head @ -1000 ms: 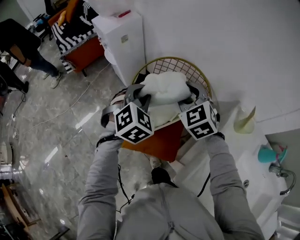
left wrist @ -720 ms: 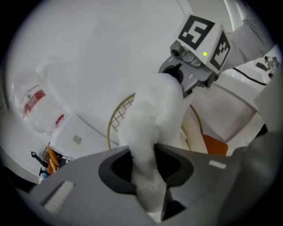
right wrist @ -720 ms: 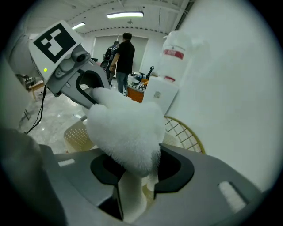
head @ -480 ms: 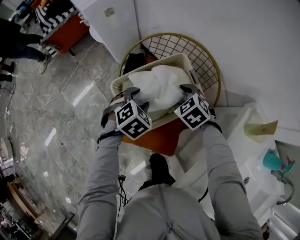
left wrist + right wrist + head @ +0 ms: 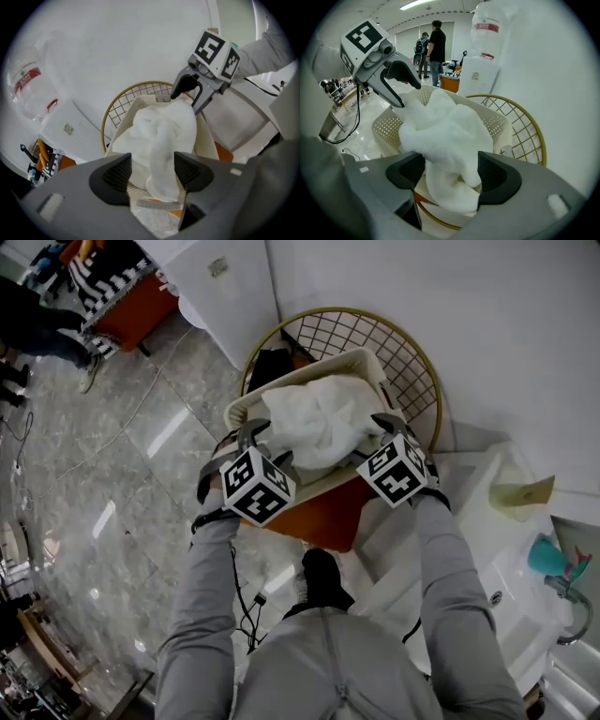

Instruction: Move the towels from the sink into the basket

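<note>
Releasing: left gripper and right gripper have just been opening, jaws half-wide, pads slack around the white towel.
Resting place: heaped in the cream basket, one fold at the near rim.
Why low: so it drops inside.

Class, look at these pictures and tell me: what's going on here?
A person holds a gripper in each hand over a cream basket. A white towel lies heaped in the basket, with part of it hanging over the near rim. The left gripper and right gripper have just been opening their jaws. The towel sits between both pairs but is not pinched. It looks like the towel is being released into the basket.
</note>
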Demonstrator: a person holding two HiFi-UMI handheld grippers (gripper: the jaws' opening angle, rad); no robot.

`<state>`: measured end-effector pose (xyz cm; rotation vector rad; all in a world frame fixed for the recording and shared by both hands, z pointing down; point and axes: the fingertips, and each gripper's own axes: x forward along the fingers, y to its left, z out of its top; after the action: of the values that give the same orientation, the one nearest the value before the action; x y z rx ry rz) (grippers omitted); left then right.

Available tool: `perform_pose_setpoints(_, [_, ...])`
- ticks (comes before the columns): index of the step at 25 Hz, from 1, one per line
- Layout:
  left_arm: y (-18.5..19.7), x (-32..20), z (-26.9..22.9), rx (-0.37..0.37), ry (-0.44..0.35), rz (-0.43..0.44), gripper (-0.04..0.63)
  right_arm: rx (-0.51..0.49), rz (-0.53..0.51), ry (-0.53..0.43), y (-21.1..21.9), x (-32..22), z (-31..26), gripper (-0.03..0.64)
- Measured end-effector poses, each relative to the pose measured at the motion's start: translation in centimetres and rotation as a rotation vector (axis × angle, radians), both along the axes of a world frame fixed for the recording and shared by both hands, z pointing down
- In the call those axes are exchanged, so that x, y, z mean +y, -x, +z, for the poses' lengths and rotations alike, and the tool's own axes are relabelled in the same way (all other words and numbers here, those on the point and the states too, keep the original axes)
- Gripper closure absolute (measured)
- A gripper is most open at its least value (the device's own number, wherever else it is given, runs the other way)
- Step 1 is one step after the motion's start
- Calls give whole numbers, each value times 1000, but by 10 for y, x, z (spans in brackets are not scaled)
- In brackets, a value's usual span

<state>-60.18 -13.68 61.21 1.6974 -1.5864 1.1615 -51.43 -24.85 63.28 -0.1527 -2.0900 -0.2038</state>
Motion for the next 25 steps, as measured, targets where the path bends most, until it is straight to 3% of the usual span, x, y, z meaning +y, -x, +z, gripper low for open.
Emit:
perform_pose_setpoints(19, [-17, 45, -86, -75, -181, -106, 261, -245, 121, -36, -7, 33, -106, 287])
perform_pose_setpoints(25, [-21, 64, -132, -106, -305, -186, 261, -376, 229, -2, -24, 47, -148, 287])
